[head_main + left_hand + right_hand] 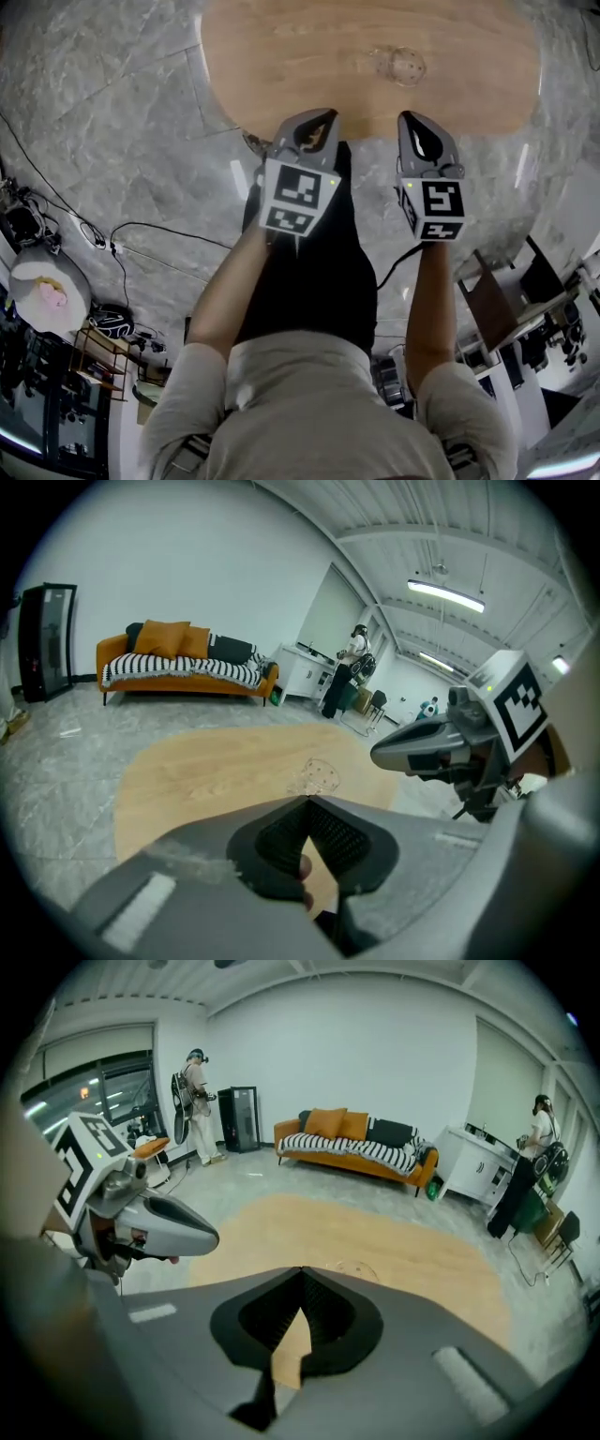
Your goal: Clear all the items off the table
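A light wooden worktop [309, 47] with rounded corners stands on a grey marble floor [103, 112]. One thing lies on it: a small clear dotted item [400, 66], on the right half of the top and well in from every edge. It is see-through and roundish; what it is exactly cannot be told.

The left tool [317, 120] hangs over the near edge of the worktop, left of the item and apart from it. In the left gripper view its two ribbed jaws meet at the tips, closed with nothing between them, and the item shows on the wood just beyond the tips. A fingertip shows below the jaws, behind the opening.

The right tool [419, 122] hangs beside the left one, also at the near edge, with the item straight ahead of it on the far side. In the right gripper view its jaws are pressed together at the tips and grip nothing; bare wood shows through the gap beneath them. Neither tool touches the item or the worktop.

Each tool carries its marker cube [298, 195] toward the person's wrist.

Beyond the worktop an orange sofa [361, 1147] with a striped throw stands against the white wall, with a black cabinet [242, 1117] to its left. Cables [122, 246] run over the floor at the near left.
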